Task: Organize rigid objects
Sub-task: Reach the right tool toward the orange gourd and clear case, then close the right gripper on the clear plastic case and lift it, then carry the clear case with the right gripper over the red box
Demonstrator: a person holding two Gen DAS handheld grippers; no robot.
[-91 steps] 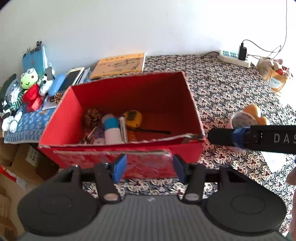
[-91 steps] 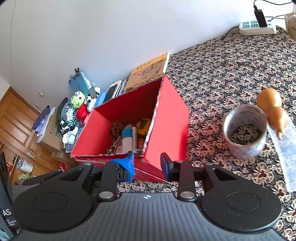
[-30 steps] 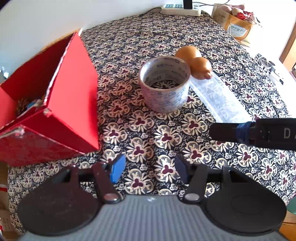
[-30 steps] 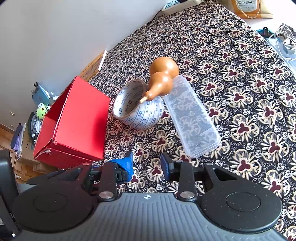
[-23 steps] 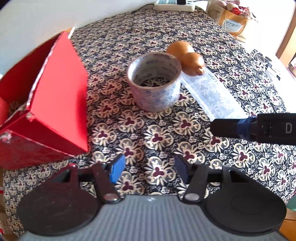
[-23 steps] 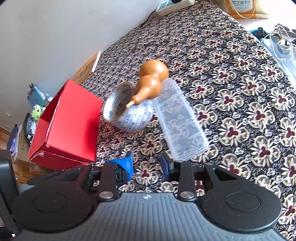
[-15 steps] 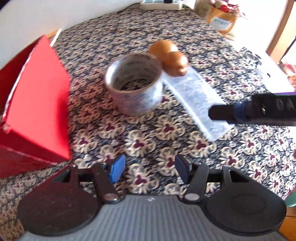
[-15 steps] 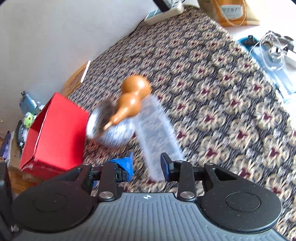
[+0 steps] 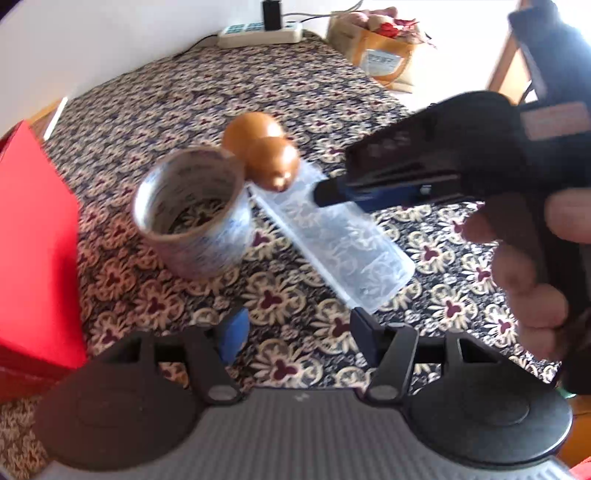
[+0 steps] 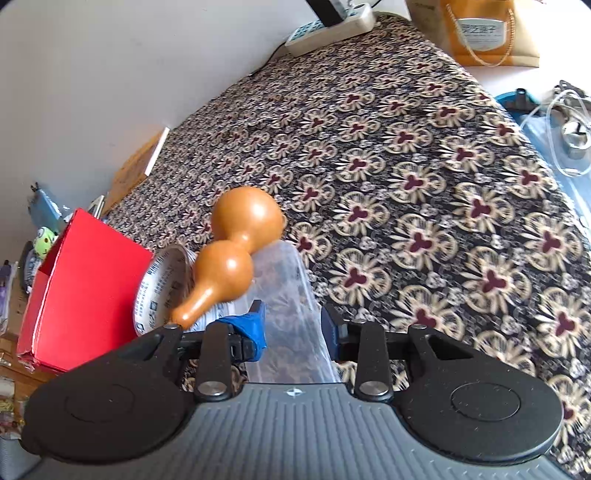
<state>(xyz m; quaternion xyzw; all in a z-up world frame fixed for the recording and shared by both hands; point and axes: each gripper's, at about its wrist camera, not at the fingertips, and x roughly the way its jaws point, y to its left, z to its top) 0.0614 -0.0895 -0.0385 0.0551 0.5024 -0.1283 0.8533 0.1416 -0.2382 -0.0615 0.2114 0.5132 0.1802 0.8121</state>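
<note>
Both grippers over a clear plastic box on the patterned tablecloth

Nearest, the right gripper [image 10: 291, 325] straddles the clear plastic box [image 10: 291, 317]; its jaws have just been opening, and the pads stand beside the box walls without pressing. The left gripper [image 9: 295, 328] hangs spread and empty just short of the box's near end. Just beyond, a brown gourd [image 10: 236, 254] leans on a tape roll [image 9: 192, 210]. The red box [image 10: 85, 288] stands left, a power strip [image 9: 258, 31] at the far edge.
</note>
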